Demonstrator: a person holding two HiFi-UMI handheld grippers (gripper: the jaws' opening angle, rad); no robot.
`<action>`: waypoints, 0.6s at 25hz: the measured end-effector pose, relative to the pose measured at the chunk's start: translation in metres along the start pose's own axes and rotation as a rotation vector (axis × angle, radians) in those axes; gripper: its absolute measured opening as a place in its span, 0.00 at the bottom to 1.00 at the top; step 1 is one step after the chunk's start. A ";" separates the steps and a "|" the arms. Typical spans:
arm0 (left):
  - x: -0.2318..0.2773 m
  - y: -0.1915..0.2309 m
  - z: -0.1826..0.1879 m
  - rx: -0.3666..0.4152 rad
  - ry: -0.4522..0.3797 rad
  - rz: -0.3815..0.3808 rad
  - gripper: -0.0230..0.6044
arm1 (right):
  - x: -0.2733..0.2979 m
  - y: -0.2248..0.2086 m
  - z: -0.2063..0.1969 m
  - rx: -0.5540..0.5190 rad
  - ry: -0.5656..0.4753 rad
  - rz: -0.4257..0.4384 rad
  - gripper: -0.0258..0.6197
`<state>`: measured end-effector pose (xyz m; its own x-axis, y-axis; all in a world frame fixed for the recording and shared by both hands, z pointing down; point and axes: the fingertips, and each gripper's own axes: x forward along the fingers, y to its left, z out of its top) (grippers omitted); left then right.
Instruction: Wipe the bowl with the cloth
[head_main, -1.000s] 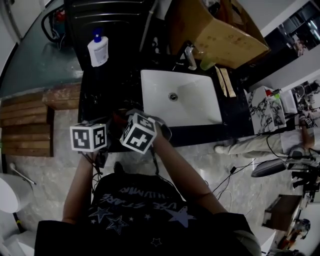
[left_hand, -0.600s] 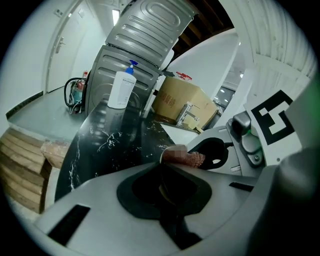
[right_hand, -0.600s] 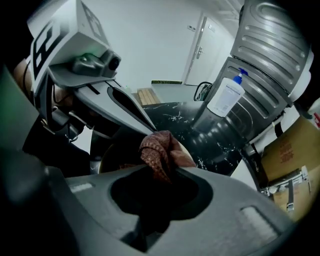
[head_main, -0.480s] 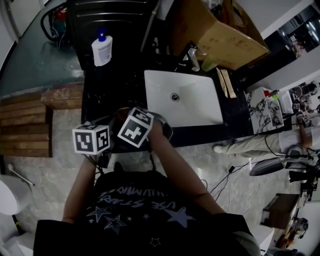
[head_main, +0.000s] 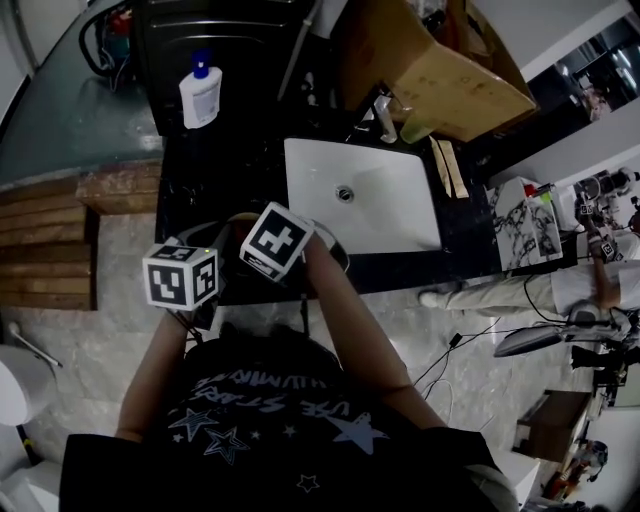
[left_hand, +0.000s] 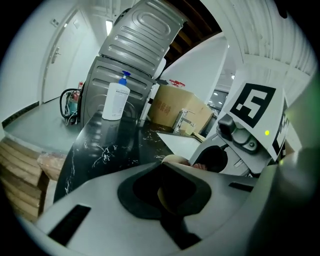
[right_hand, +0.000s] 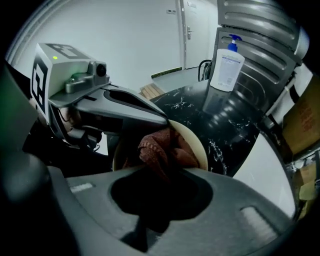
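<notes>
A cream bowl is held just off the black counter's front edge, under both marker cubes in the head view. My left gripper grips the bowl's rim, its jaws still closing on it. From the right gripper view, one left finger lies across the rim. My right gripper is shut on a bunched reddish-brown cloth that presses into the inside of the bowl. In the head view the cubes hide all but a sliver of the bowl.
The black marble counter holds a white sink with a faucet and a white pump bottle. Behind stand a dark appliance and a cardboard box. Wooden steps lie at left.
The right gripper's cube has shifted a little toward the counter and turned over the bowl. The left gripper's cube has barely moved.
</notes>
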<state>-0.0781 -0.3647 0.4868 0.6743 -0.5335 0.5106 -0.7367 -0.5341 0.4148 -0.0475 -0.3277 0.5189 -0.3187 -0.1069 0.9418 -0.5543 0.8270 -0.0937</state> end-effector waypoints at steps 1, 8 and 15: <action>0.000 -0.001 0.000 -0.002 -0.002 0.008 0.06 | 0.000 0.003 -0.001 0.002 -0.005 0.036 0.14; -0.003 -0.005 -0.001 -0.020 -0.024 0.053 0.06 | -0.001 0.019 0.003 0.014 -0.045 0.181 0.14; -0.010 -0.002 -0.002 -0.027 -0.048 0.093 0.07 | -0.005 0.036 0.017 0.069 -0.145 0.323 0.14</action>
<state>-0.0836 -0.3570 0.4830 0.6044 -0.6106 0.5117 -0.7966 -0.4634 0.3881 -0.0784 -0.3069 0.5058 -0.5887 0.0730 0.8050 -0.4561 0.7922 -0.4054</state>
